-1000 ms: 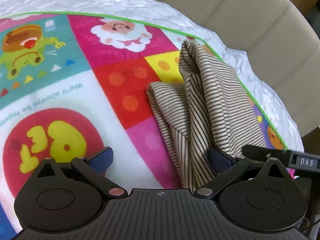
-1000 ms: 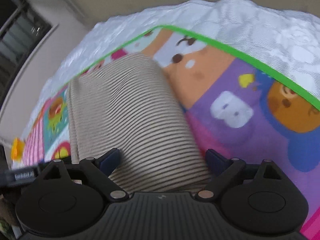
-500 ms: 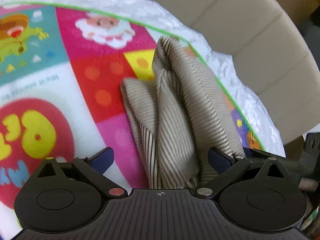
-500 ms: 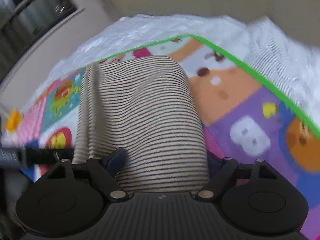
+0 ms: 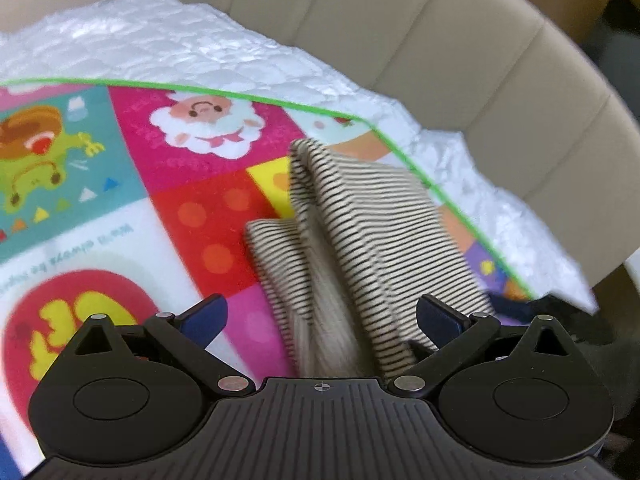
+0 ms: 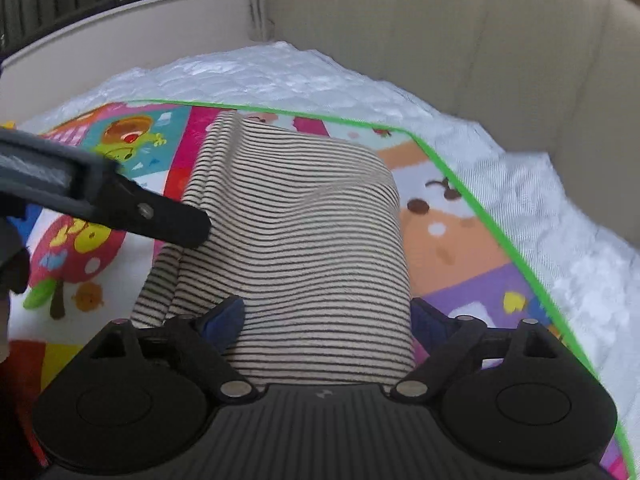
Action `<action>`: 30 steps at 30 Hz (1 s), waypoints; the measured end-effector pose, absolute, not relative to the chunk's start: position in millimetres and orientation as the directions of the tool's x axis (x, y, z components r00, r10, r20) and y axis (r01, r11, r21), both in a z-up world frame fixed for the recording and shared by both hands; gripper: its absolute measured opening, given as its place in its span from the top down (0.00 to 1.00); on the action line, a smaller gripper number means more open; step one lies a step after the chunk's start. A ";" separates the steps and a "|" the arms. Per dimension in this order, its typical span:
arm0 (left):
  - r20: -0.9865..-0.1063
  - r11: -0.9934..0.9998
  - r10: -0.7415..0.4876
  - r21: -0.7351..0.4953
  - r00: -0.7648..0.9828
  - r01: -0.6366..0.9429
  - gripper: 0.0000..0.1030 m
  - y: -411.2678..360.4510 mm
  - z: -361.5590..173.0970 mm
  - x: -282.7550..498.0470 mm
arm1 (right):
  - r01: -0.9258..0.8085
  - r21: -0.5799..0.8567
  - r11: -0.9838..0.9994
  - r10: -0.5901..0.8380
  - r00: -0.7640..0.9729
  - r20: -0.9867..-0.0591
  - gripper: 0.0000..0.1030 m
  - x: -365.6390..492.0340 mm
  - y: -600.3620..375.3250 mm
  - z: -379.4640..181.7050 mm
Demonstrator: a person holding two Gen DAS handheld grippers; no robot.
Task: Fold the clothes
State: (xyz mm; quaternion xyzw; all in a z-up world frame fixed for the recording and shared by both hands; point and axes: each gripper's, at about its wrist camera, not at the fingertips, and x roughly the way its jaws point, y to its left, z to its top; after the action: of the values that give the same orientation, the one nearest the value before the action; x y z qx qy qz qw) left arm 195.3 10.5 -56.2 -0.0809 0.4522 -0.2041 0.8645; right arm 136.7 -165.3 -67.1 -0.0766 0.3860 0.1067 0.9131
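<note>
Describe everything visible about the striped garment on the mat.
The cream knit garment with thin black stripes looks soft, like a jersey or light sweater. It is partly folded: layers are stacked, a raised ridge runs along its length, and a flatter folded edge lies beside it. It rests on the colourful cartoon play mat near the mat's green-edged corner. Its near end lies between the opening jaws of the right gripper; the left gripper straddles it too, jaws spread.

One striped garment (image 6: 304,240), one cartoon play mat (image 5: 120,216), one white quilt (image 5: 168,40), one beige padded headboard (image 5: 480,60), two tongs.
</note>
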 end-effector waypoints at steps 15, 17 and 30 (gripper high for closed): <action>-0.801 0.936 -0.330 -0.211 0.500 0.280 0.00 15.2 -75.2 201.2 | -0.340 -0.084 0.937 0.175 0.663 -0.728 0.00 130.6 -149.9 -69.2; -0.805 0.937 -0.326 -0.208 0.496 0.279 0.00 16.1 -76.9 201.5 | -0.348 -0.121 0.930 0.156 0.669 -0.727 0.00 128.0 -144.1 -70.1; -0.805 0.929 -0.357 -0.254 0.473 0.269 0.00 22.8 -82.2 203.1 | -0.348 -0.050 0.936 0.202 0.648 -0.734 0.00 133.4 -154.8 -67.0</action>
State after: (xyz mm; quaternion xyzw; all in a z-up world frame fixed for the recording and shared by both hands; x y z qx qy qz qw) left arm 203.1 22.8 -82.2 -0.0461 0.4796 -0.1827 0.8570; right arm 133.4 -154.8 -67.0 -0.0935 0.3907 0.1525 0.9030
